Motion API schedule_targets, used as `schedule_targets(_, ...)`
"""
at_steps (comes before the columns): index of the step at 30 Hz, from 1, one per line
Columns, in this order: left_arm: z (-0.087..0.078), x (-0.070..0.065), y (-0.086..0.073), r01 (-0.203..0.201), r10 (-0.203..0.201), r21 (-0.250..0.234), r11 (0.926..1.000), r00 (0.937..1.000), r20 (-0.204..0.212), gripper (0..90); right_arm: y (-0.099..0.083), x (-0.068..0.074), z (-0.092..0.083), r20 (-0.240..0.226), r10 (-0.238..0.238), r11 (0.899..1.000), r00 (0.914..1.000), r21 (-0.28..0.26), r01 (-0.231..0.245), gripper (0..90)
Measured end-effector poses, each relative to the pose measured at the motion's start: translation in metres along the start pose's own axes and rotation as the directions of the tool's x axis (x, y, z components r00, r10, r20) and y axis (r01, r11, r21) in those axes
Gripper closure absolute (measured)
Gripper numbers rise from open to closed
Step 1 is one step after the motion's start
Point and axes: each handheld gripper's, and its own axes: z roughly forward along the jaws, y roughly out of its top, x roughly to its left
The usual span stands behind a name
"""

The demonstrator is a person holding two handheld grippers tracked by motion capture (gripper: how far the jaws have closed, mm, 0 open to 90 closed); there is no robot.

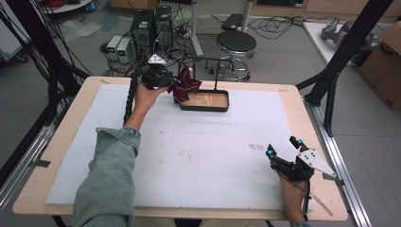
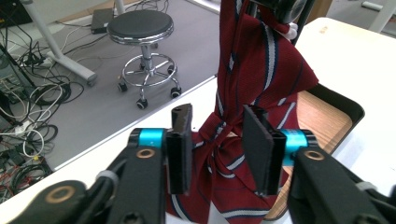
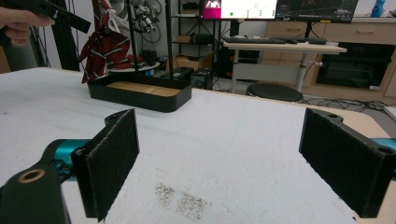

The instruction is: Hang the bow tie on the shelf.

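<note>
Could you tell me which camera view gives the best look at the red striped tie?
The left gripper view: the red striped tie hangs close up, stripes and knot clear. In the high view it is small, beside the tray. In the right gripper view it is distant, at upper left.

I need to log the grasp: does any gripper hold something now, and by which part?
Nothing is held. The left gripper has its fingers apart around the tie near its knot, not pressing it. The right gripper is open.

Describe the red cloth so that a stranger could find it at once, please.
Look at the far edge of the white table, where a black tray with a wooden floor carries a thin rack. The tie hangs there at the tray's left end: dark red, knotted, white-and-navy stripes, the scene's one patterned fabric.
</note>
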Motion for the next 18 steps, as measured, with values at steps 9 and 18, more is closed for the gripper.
schedule_targets(9,-0.013,0.002,0.001,0.008,-0.008,-0.023,0.9997,1.0000,0.006,57.5,0.000,0.000,0.000,0.002,0.002,1.000,1.0000,-0.001,-0.002,11.1)
schedule_targets(18,-0.032,0.005,0.001,0.018,-0.018,-0.054,0.9984,0.9998,-0.003,52.6,0.000,0.000,0.000,0.003,0.000,1.000,1.0000,0.000,0.000,11.1)
